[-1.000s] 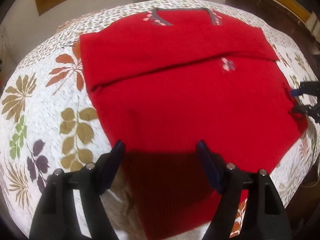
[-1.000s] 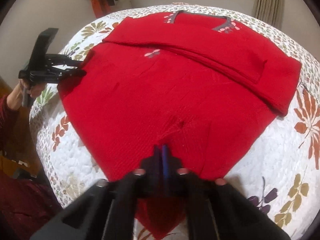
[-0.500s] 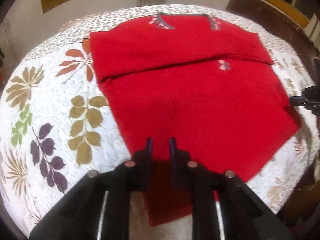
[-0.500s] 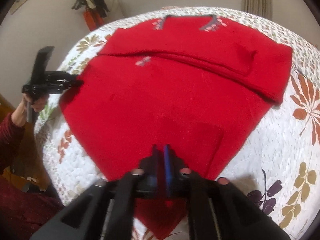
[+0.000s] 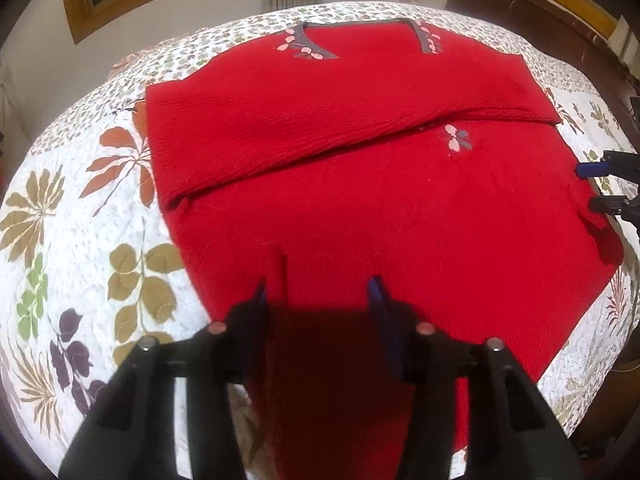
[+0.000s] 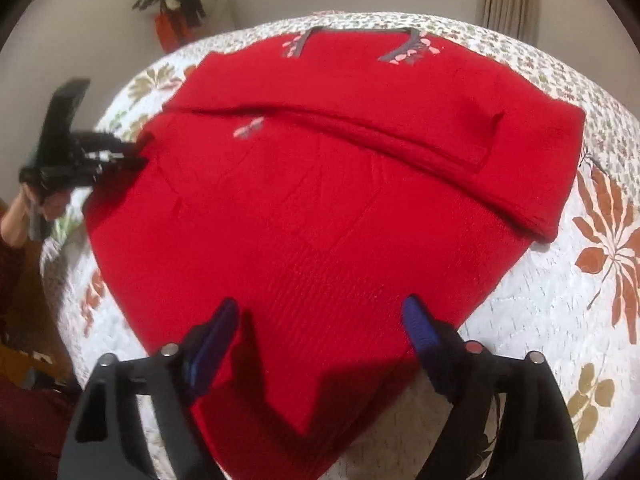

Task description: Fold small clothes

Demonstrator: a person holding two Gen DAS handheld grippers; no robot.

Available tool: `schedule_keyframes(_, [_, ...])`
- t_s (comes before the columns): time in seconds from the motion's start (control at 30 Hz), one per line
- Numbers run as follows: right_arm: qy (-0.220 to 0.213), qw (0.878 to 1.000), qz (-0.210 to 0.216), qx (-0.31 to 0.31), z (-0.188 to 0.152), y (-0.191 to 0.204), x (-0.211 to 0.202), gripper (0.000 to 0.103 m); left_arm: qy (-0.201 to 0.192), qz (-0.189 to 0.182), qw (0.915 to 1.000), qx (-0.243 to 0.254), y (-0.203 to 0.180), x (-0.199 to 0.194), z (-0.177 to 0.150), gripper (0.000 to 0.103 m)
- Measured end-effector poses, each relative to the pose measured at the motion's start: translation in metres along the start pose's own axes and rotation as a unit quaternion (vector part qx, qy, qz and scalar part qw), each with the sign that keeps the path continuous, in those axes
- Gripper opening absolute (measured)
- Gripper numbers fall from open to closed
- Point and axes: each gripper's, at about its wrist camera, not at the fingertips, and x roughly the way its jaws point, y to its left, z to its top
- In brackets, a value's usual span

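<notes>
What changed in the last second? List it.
Both hand-held grippers opened. The right hand-held gripper, shut on the red sweater's hem a second ago, has let go. The left hand-held gripper, nearly closed half a second ago, has spread wide again over the hem. The sweater stayed flat on the leaf-print quilt, its sleeve folded across the chest.

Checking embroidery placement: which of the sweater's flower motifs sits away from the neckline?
The lone pink-and-grey flower on the red sweater body, just below the folded sleeve's edge; the other two clusters flank the grey neckline.
</notes>
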Motion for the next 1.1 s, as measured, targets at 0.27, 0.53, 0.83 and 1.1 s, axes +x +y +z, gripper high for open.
schedule_keyframes(0.27, [-0.019,1.000,0.013,0.005,-0.006,0.003,-0.018,0.006,0.002,-0.011,0.9998,-0.015,0.005,-0.003,-0.002,0.011])
schedule_keyframes(0.53, [-0.105,0.993,0.038,0.032,0.007,-0.007,-0.078,0.006,-0.059,-0.011,0.9977,-0.033,0.000,-0.040,-0.003,0.008])
schedule_keyframes(0.83, [-0.140,0.988,0.004,0.071,0.079,-0.044,-0.104,0.006,-0.144,0.000,0.9871,-0.069,0.018,-0.086,0.044,0.008])
schedule_keyframes(1.1, [-0.116,0.986,-0.047,0.113,0.161,-0.103,-0.074,0.006,-0.162,0.027,0.9821,-0.092,0.039,-0.070,0.139,0.008])
